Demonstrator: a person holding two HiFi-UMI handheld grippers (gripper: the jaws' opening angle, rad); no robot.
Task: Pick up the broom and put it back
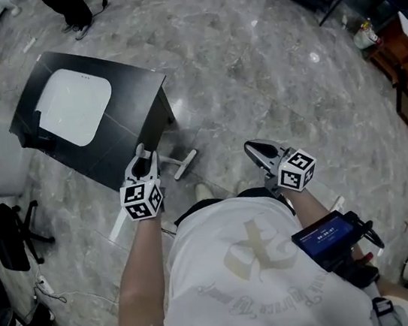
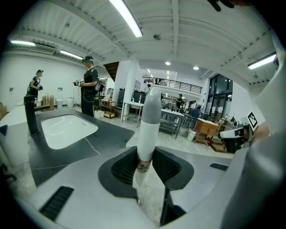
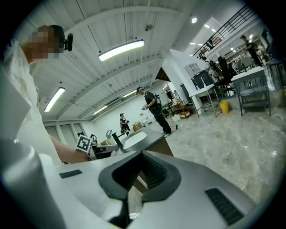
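Note:
The broom shows only as a white handle with a grey cap (image 2: 149, 120), standing upright between the jaws in the left gripper view. My left gripper (image 2: 149, 167) is shut on that handle, and the dark pads (image 2: 172, 167) press it from both sides. In the head view the left gripper (image 1: 143, 160) hangs by the near corner of the black table, and the broom's head is hidden. My right gripper (image 1: 255, 151) is off to the right over the marble floor. Its jaws (image 3: 134, 179) are together with nothing between them.
A black table (image 1: 139, 84) with a white sink inset and a black tap (image 2: 30, 116) stands just ahead on the left. A short white bar (image 1: 186, 163) lies on the floor by its leg. A black office chair (image 1: 6, 233) is at far left. Desks, shelves and several people fill the background.

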